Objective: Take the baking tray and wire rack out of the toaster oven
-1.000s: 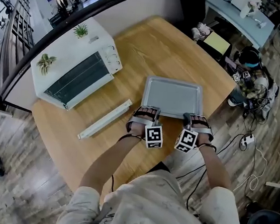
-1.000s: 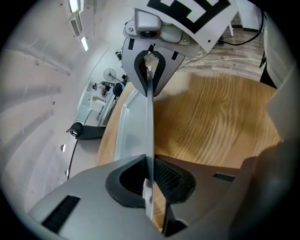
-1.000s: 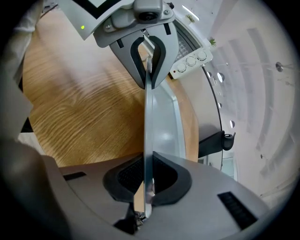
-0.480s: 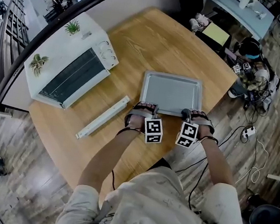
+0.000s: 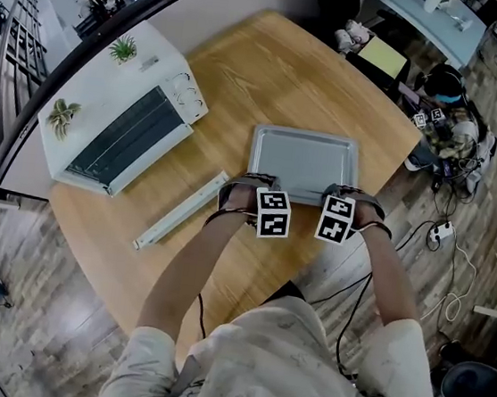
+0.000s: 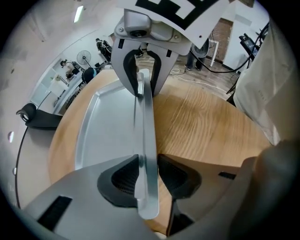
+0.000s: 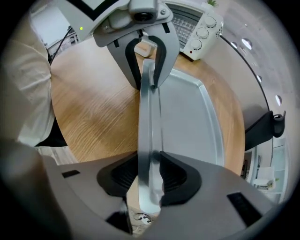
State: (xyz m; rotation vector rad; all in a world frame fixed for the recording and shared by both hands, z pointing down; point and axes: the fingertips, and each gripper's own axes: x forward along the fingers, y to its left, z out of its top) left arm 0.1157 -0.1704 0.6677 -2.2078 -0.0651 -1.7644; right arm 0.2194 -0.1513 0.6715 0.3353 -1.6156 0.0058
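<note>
Flat grey metal baking tray [image 5: 304, 164] is out, lying on the wooden counter [image 5: 273, 70] nr the white toaster oven [image 5: 119, 114]. Left tool [image 5: 252, 185] & right tool [image 5: 342, 196] have just been opening, jaws apart round its near rim. Wire rack not seen; prob. still to do.

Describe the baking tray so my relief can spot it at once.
On the wooden table, right of the white toaster oven, the tray lies flat by the near edge. It is the grey metal rectangle with a raised rim, unlike the long white strip to its left.
</note>
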